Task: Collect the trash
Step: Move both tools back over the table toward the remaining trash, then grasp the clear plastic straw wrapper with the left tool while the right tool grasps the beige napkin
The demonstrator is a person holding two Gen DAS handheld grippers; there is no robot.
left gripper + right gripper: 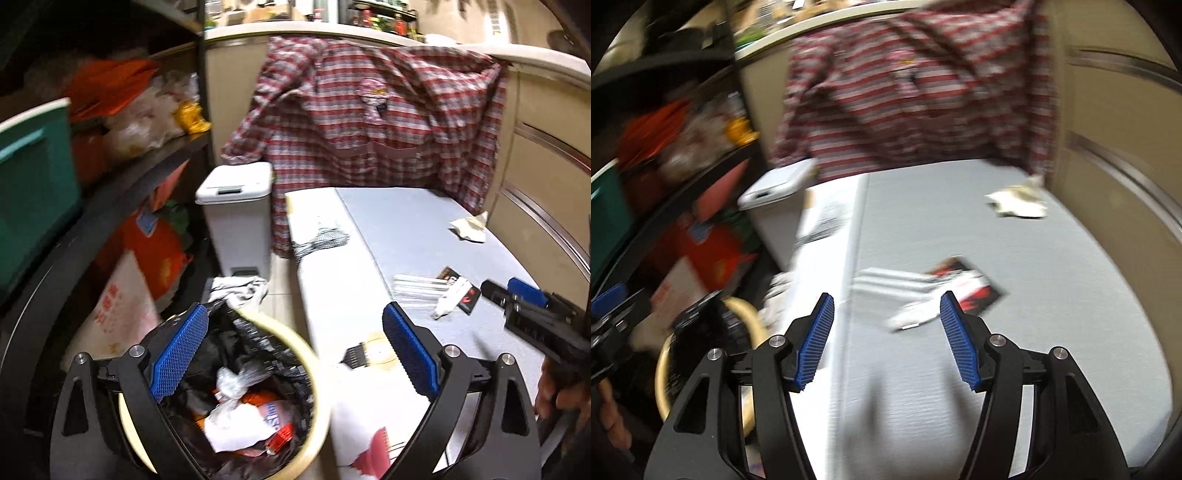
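The left gripper [295,354] is spread wide and empty above the trash bin [236,398]. The right gripper [886,339] is partly spread, empty; the wrappers [923,299] lie just ahead on the tabletop [1034,332]. They could be pushed away if the jaws are closed too early.

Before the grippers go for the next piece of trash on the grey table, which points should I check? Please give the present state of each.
1. Left gripper empty, jaws wide open: ok.
2. Right gripper empty, jaws open: ok.
3. Bin open, bag in it, room left over the trash: ok.
4. Trash left on table: white tube, black-red packet, crumpled paper: ok.
5. Path from right gripper to tube is free: ok.
6. Sharp view: not ok, the right wrist picture is blurred.
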